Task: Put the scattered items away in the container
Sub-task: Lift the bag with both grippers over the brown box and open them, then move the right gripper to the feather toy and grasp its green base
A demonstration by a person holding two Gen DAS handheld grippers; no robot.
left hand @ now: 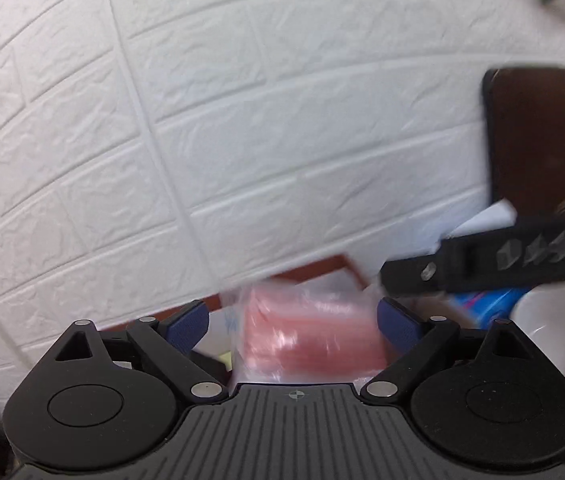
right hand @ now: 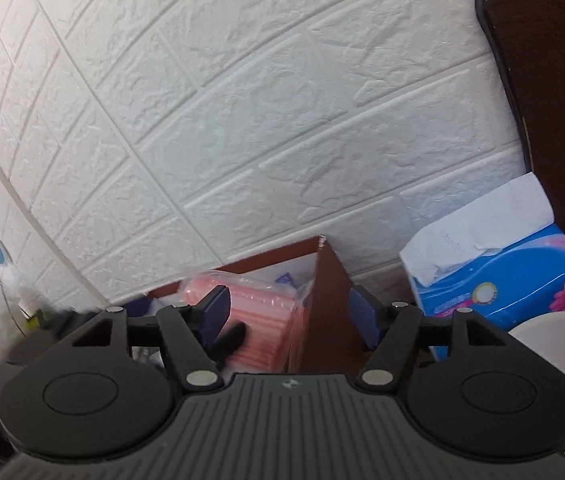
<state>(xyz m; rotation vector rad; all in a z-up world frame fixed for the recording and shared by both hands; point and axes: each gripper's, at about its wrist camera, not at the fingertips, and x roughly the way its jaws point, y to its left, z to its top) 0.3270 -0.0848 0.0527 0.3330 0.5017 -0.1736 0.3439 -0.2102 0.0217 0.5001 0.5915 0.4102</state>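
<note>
Tongs of the left hand (left hand: 292, 326), seen from the left wrist camera, stand spread wide, their blue pads (left hand: 186, 326) on either side of a pink packet in clear wrap (left hand: 310, 336); the pads do not press on it, and motion blur hides whether either one touches. The packet lies inside a brown box (left hand: 322, 266) whose rim runs along the foot of a white brick-pattern wall (left hand: 242, 120). To the right, the black body of the other tool (left hand: 502, 258) reaches in from the edge of the view, above a blue tissue pack (left hand: 482, 304) and a white bowl (left hand: 550, 332). A dark brown board (left hand: 546, 140) leans against the wall behind them.

From the right wrist camera, the right tongs (right hand: 288, 320) are likewise released, with one pad over the pink packet (right hand: 258, 332) and the other pad (right hand: 364, 316) outside the brown box wall (right hand: 326, 312), so that the wall stands between them. Contact with the wall cannot be told. The blue tissue pack (right hand: 494, 280), torn open at its white top, sits just beside the box on the right, with the white bowl (right hand: 554, 344) in front of it and the dark board (right hand: 554, 100) behind.
</note>
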